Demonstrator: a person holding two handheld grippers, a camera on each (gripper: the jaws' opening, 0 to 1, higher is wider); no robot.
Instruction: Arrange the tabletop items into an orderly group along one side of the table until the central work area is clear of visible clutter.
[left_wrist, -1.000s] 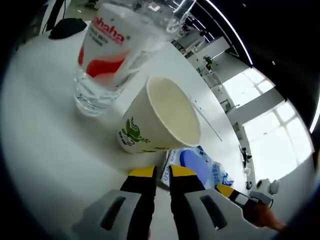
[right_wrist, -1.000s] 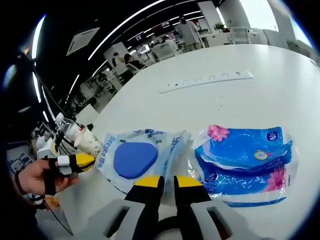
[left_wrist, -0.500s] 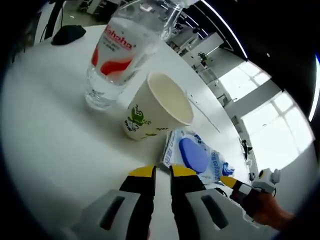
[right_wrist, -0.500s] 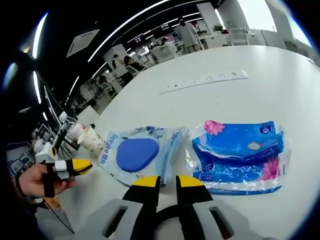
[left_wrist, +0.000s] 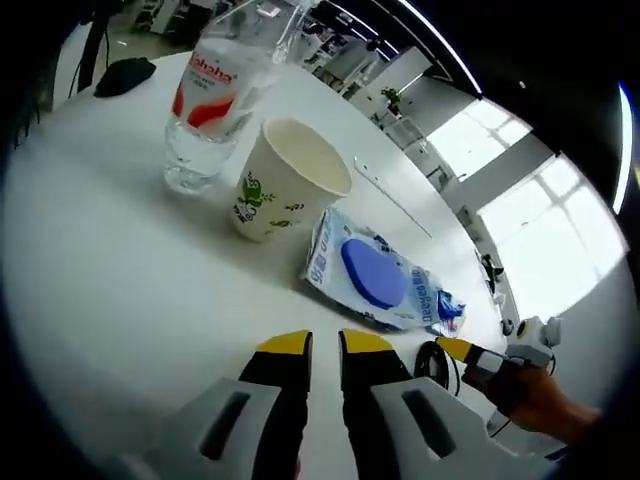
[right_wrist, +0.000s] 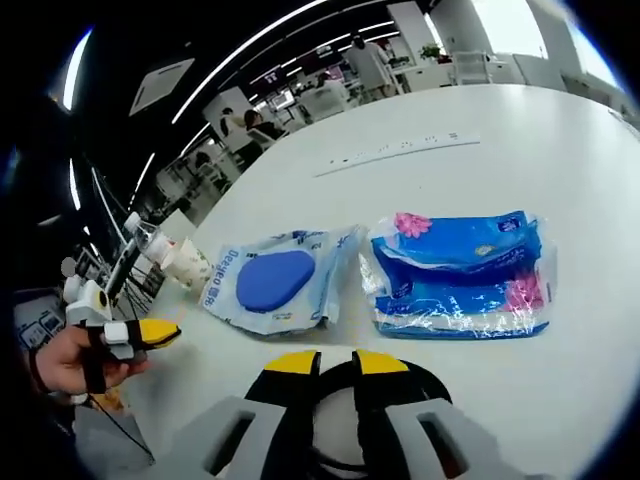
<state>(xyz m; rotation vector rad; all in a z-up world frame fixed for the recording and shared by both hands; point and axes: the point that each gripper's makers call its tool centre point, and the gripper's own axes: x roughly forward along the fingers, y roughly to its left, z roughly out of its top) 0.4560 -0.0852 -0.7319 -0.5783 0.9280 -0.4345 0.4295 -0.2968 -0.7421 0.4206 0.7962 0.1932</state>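
Both cameras have backed off since a second ago; items read smaller, table layout same. Left gripper jaws pressed nearly together, nothing between them; right gripper same, over a black cable coil. Blue-pad pouch lies flat just beside the tissue pack; past it the paper cup, then the water bottle. Pouch likely light, floppy, slick film; pinch a sealed edge, not the middle; cup crushes easily.
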